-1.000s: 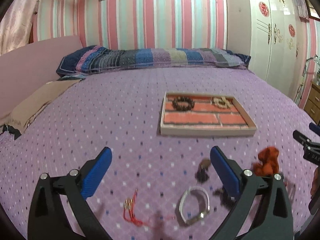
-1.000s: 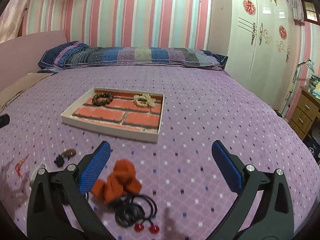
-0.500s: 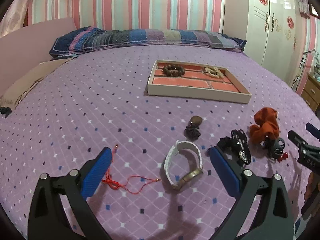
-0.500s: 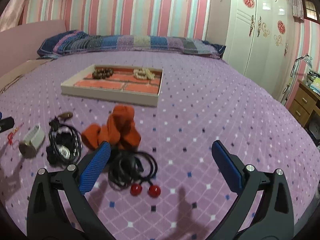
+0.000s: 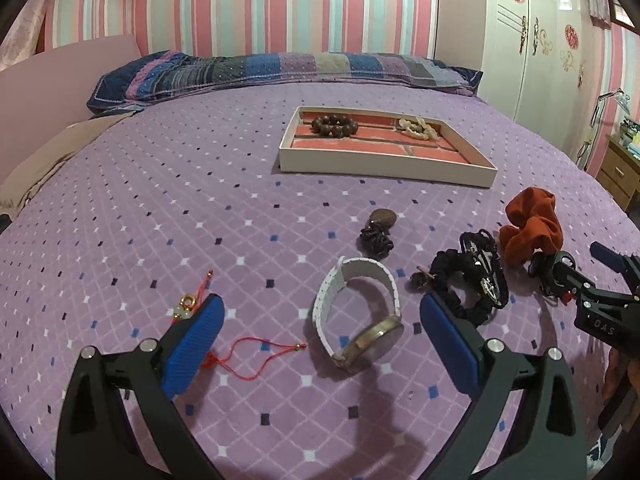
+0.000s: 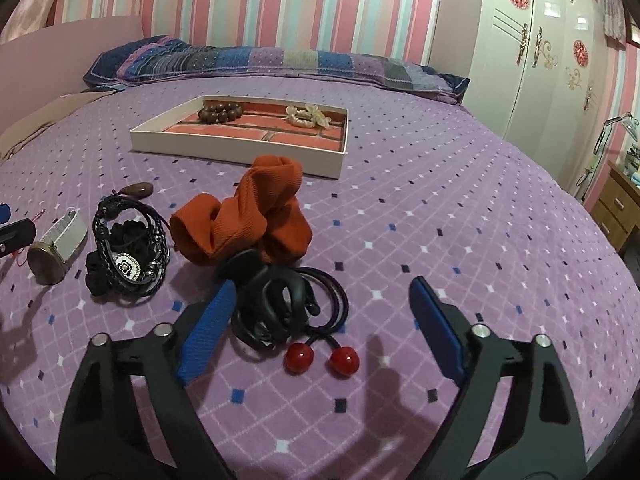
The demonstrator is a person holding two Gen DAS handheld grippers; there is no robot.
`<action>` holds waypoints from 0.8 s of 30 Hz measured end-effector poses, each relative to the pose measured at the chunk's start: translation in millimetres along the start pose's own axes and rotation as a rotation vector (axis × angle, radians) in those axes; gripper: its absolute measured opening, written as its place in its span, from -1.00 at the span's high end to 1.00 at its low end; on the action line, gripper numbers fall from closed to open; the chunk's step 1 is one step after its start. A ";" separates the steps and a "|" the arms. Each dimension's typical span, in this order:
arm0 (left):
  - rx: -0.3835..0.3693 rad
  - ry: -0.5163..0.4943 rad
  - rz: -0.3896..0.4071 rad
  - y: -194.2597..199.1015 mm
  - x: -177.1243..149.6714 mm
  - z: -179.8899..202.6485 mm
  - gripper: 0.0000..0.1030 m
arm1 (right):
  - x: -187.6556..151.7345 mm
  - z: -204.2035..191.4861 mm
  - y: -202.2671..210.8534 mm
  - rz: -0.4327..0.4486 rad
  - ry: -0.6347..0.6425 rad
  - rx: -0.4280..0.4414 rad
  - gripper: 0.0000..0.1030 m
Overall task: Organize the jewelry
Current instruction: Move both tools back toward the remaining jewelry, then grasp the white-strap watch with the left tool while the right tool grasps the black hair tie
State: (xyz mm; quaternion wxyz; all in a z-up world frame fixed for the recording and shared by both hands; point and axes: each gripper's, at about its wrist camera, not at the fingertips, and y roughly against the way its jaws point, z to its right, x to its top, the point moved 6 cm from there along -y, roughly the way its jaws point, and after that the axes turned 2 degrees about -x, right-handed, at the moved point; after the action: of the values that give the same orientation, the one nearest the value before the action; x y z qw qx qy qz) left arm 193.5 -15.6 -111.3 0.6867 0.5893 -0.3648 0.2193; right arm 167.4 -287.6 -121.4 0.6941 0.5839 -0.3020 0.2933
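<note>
Over the bedspread [image 5: 200,200], I lower both grippers toward loose pieces bound for the tray [image 5: 384,164].
My left gripper [image 5: 320,340] stands spread around the watch [image 5: 360,320]; my right gripper [image 6: 320,320] is closing around the black hair clip [image 6: 276,300], not yet pinching.

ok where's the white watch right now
The watch lies on the bedspread between the left gripper's open fingers in the left wrist view, with the red cord to its left and the black bracelets to its right.

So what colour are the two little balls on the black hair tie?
Shiny red. The two balls show best in the right wrist view, lying on the purple bedspread.
</note>
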 end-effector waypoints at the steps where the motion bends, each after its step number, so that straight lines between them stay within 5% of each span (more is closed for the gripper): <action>1: -0.004 -0.003 0.003 0.4 0.3 0.3 -0.86 | -0.1 -0.2 -0.8 -0.003 -0.002 0.005 -0.60; 5: -0.018 -0.033 0.014 2.0 0.3 7.4 -0.81 | -0.4 -1.9 -3.3 -0.011 -0.004 0.021 -0.53; 9: -0.020 -0.083 -0.001 -1.9 -3.1 18.1 -0.44 | -0.2 -3.7 -3.6 -0.010 -0.007 0.028 -0.49; 21: -0.069 -0.058 -0.067 -21.7 -9.2 19.4 -0.42 | -1.1 -4.7 -4.7 -0.016 -0.012 0.043 -0.45; 24: -0.078 -0.072 -0.084 -25.1 -10.4 23.0 -0.14 | -2.5 -5.0 -3.3 -0.020 -0.012 0.056 -0.39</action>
State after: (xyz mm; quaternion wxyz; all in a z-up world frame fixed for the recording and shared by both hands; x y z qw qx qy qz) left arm 199.7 -41.8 -134.5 0.7040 0.5844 -0.3726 0.1546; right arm 168.6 -283.3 -126.1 0.6784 0.6079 -0.2921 0.2912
